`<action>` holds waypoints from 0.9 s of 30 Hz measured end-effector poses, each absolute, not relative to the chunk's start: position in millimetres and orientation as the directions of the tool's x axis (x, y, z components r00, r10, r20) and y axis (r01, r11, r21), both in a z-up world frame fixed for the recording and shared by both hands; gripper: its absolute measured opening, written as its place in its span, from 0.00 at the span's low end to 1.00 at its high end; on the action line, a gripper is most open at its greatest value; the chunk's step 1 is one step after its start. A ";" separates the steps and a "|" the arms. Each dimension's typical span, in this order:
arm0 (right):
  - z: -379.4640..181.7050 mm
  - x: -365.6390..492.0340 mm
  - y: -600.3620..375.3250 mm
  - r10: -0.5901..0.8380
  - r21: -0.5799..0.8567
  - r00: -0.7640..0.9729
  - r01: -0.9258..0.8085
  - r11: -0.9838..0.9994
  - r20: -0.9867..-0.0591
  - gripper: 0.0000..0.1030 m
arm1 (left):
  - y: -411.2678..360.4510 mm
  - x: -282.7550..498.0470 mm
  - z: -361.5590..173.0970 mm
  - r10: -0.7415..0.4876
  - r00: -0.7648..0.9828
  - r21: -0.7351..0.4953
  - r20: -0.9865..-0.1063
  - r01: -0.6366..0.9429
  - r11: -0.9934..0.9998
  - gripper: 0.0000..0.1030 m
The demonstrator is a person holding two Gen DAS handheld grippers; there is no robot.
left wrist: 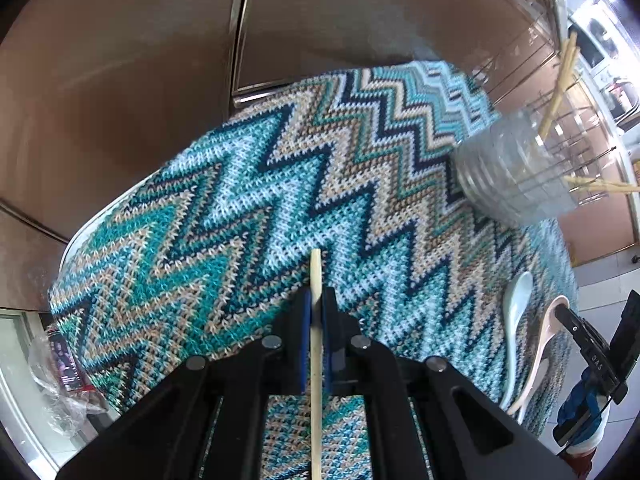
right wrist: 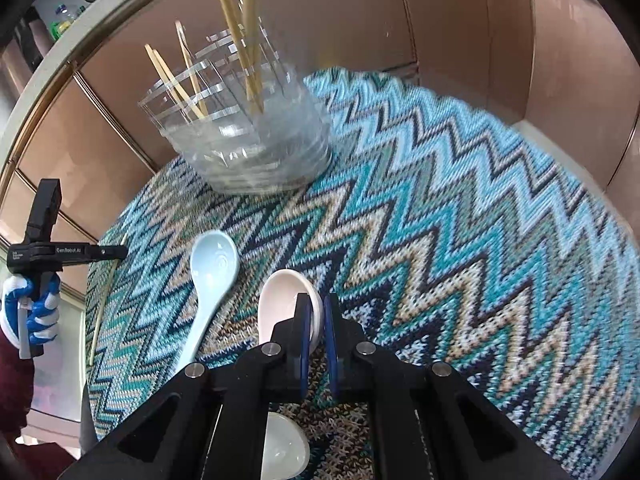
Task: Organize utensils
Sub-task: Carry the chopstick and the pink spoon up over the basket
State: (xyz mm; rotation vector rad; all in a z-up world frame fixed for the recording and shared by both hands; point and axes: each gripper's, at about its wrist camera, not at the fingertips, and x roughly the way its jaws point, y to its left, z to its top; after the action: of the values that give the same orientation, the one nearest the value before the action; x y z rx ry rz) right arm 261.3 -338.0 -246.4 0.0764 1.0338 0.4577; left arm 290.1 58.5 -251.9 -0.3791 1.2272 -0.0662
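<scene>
My left hand-held gripper is clenched on a chopstick above the worktop; right hand-held gripper grips the pink spoon. Next: both to the jar, w/ care at the rim.

Left gripper clamps a chopstick over the knit mat. Divided holder sits far ahead-left of right gripper, chopsticks inside. Two spoons lie on the mat just ahead-left of it.
</scene>
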 end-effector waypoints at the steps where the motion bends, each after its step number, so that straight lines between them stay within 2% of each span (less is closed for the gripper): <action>1: -240.3 258.7 -337.8 0.394 0.263 0.446 -0.327 0.908 -0.804 0.07 | 60.3 288.3 -249.8 -0.260 0.357 -0.330 -0.897 -0.149 0.932 0.04; 19: -136.1 181.9 -322.4 0.310 0.146 0.681 -0.289 0.946 -0.664 0.07 | 72.2 224.6 -147.2 -0.347 0.641 -0.464 -0.684 -0.015 0.886 0.04; 23: -108.9 177.0 -312.0 0.287 0.114 0.736 -0.278 0.954 -0.612 0.07 | 58.4 225.3 -103.6 -0.360 0.707 -0.459 -0.609 0.056 0.887 0.04; 27: -79.8 190.0 -299.5 0.264 0.087 0.810 -0.257 0.962 -0.524 0.07 | 37.2 240.2 -57.0 -0.372 0.773 -0.448 -0.514 0.127 0.885 0.04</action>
State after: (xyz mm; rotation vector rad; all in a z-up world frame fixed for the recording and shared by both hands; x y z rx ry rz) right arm 190.0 -299.5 -79.8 0.0118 0.5613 0.2784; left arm 240.2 37.2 -57.0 -0.4071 0.6339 -0.2786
